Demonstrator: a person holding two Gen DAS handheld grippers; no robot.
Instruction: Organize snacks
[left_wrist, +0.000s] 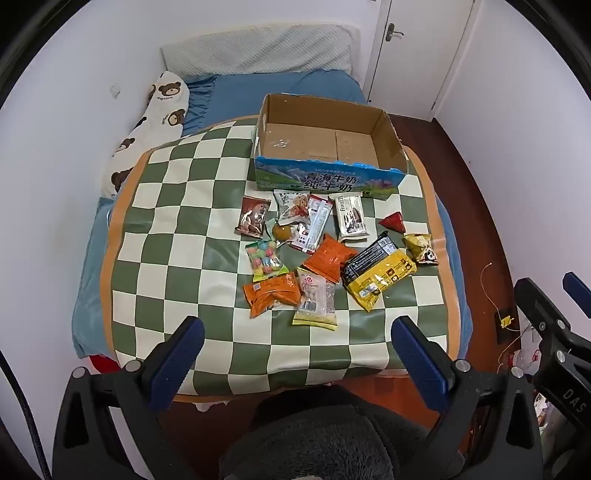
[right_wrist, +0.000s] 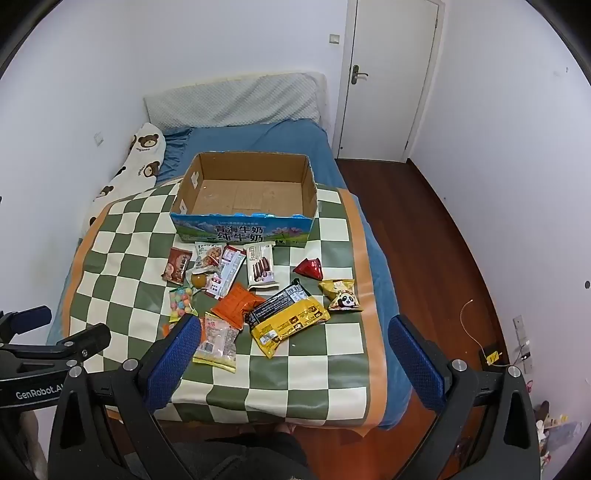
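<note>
Several snack packets lie in a loose heap on a green-and-white checked mat (left_wrist: 177, 229) (right_wrist: 122, 258) spread over a bed. Among them are a yellow-black bag (left_wrist: 376, 273) (right_wrist: 288, 319), an orange packet (left_wrist: 327, 258) (right_wrist: 236, 304), a red triangular packet (left_wrist: 393, 222) (right_wrist: 308, 268) and a panda packet (left_wrist: 421, 248) (right_wrist: 341, 295). Behind them stands an empty cardboard box (left_wrist: 325, 181) (right_wrist: 243, 230) with a blue printed front. My left gripper (left_wrist: 295, 332) hovers open over the mat's near edge. My right gripper (right_wrist: 293, 330) is open too, above the near right of the heap. Neither holds anything.
A bear-print pillow (left_wrist: 155, 122) (right_wrist: 140, 155) lies along the left wall and a grey pillow (left_wrist: 258, 51) (right_wrist: 232, 98) at the bed's head. A white door (right_wrist: 391, 81) and wooden floor (right_wrist: 424, 229) are to the right. Cables (right_wrist: 476, 332) lie on the floor.
</note>
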